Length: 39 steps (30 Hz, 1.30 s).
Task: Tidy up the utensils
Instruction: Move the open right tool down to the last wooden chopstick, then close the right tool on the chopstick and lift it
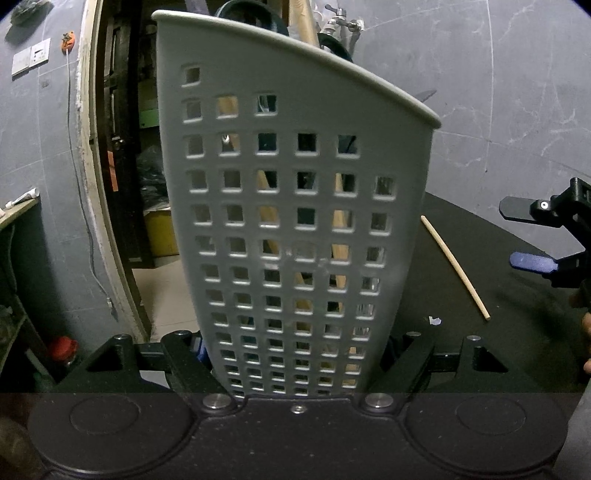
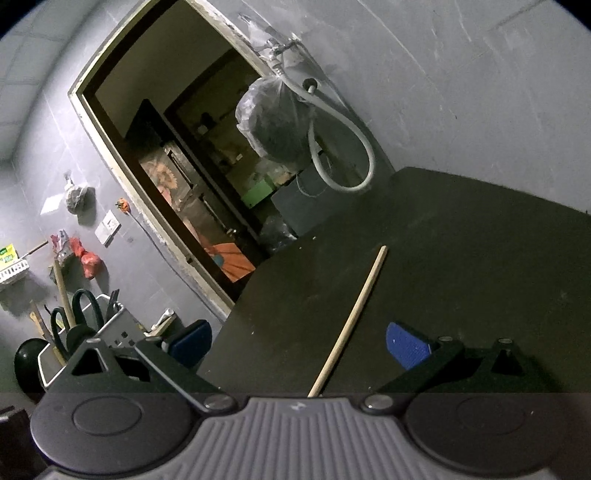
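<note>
A grey perforated utensil holder (image 1: 295, 221) fills the left wrist view, upright on the black table. My left gripper (image 1: 295, 354) is shut on its lower sides. Scissors handles (image 1: 258, 14) and wooden utensils stand inside it. A single wooden chopstick (image 1: 454, 267) lies on the table to its right. In the right wrist view the chopstick (image 2: 351, 321) lies between the fingers of my open right gripper (image 2: 306, 343), which hovers above it. The holder (image 2: 114, 325) shows at the lower left there. The right gripper also shows in the left wrist view (image 1: 532, 236).
The black table (image 2: 461, 258) ends at its left edge near an open doorway (image 2: 177, 155). A grey wall with a tap, a hose (image 2: 343, 147) and a hanging bag (image 2: 273, 118) stands behind the table. A small white scrap (image 1: 435, 320) lies on the table.
</note>
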Available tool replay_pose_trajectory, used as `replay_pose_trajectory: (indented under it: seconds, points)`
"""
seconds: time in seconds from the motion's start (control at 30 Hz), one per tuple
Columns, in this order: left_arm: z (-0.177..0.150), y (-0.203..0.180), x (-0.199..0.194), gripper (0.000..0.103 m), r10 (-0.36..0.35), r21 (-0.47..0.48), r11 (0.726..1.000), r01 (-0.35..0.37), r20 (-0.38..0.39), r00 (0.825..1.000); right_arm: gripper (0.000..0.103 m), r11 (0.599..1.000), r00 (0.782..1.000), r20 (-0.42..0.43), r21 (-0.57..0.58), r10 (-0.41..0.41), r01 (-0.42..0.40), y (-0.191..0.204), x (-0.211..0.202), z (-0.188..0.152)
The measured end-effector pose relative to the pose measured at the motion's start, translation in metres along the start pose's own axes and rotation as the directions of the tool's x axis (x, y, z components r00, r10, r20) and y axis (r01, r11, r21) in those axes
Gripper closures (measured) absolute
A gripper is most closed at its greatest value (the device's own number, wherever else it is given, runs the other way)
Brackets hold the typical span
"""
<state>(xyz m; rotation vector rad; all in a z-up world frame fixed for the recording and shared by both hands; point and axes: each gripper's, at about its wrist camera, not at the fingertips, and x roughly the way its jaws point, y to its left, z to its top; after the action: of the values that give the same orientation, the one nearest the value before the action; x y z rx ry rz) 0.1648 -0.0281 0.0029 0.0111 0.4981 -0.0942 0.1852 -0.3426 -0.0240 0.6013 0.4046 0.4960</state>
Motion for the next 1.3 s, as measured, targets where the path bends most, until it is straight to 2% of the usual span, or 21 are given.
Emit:
replay_pose_trajectory:
  seconds: [0.13, 0.23, 0.37, 0.43, 0.47, 0.57, 0.67, 0.73, 0.9, 1.03, 1.2, 1.3]
  points:
    - [-0.001, 0.007, -0.001, 0.024, -0.020, -0.026, 0.999, 0.020, 0.009, 1.000, 0.000, 0.998, 1.000, -0.029, 0.060, -0.011, 0.013, -0.009, 0.004, 0.002]
    - [-0.002, 0.012, -0.001, 0.024, -0.032, -0.042, 0.999, 0.033, 0.017, 0.999, 0.000, 0.998, 0.999, -0.023, 0.055, -0.025, 0.027, -0.008, 0.004, 0.001]
    - [-0.003, 0.016, 0.000, 0.024, -0.041, -0.052, 0.998, 0.042, 0.022, 0.999, 0.000, 1.000, 1.000, -0.008, -0.016, -0.025, 0.025, 0.002, 0.002, -0.003]
    - [-0.003, 0.017, 0.000, 0.024, -0.043, -0.054, 0.998, 0.045, 0.026, 0.999, 0.000, 0.997, 0.998, -0.016, -0.066, -0.052, 0.051, 0.009, 0.004, -0.001]
    - [-0.003, 0.018, 0.000, 0.024, -0.045, -0.058, 0.997, 0.047, 0.026, 0.999, 0.000, 0.989, 0.995, -0.022, -0.110, -0.099, 0.096, 0.015, 0.007, 0.000]
    - [-0.004, 0.020, 0.002, 0.023, -0.047, -0.062, 0.997, 0.048, 0.026, 0.999, 0.000, 0.937, 0.965, -0.032, -0.249, -0.260, 0.244, 0.033, 0.022, 0.010]
    - [-0.005, 0.020, 0.002, 0.023, -0.047, -0.063, 0.997, 0.049, 0.027, 0.999, 0.000, 0.913, 0.949, -0.071, -0.305, -0.306, 0.271, 0.043, 0.041, 0.021]
    - [-0.006, 0.021, 0.001, 0.023, -0.050, -0.068, 0.996, 0.052, 0.029, 0.998, 0.001, 0.886, 0.929, -0.088, -0.346, -0.358, 0.309, 0.049, 0.060, 0.027]
    - [-0.006, 0.022, 0.001, 0.023, -0.052, -0.070, 0.996, 0.054, 0.032, 0.998, 0.019, 0.821, 0.864, -0.177, -0.447, -0.470, 0.355, 0.056, 0.112, 0.031]
    - [-0.008, 0.024, 0.000, 0.023, -0.063, -0.080, 0.995, 0.066, 0.040, 0.997, 0.031, 0.765, 0.806, -0.195, -0.497, -0.559, 0.411, 0.056, 0.144, 0.036]
    - [-0.009, 0.026, 0.001, 0.023, -0.071, -0.085, 0.994, 0.074, 0.042, 0.997, 0.038, 0.761, 0.785, -0.211, -0.481, -0.583, 0.436, 0.049, 0.163, 0.049]
    - [-0.008, 0.026, 0.001, 0.023, -0.072, -0.086, 0.993, 0.075, 0.042, 0.997, 0.051, 0.767, 0.783, -0.215, -0.463, -0.583, 0.444, 0.045, 0.171, 0.055]
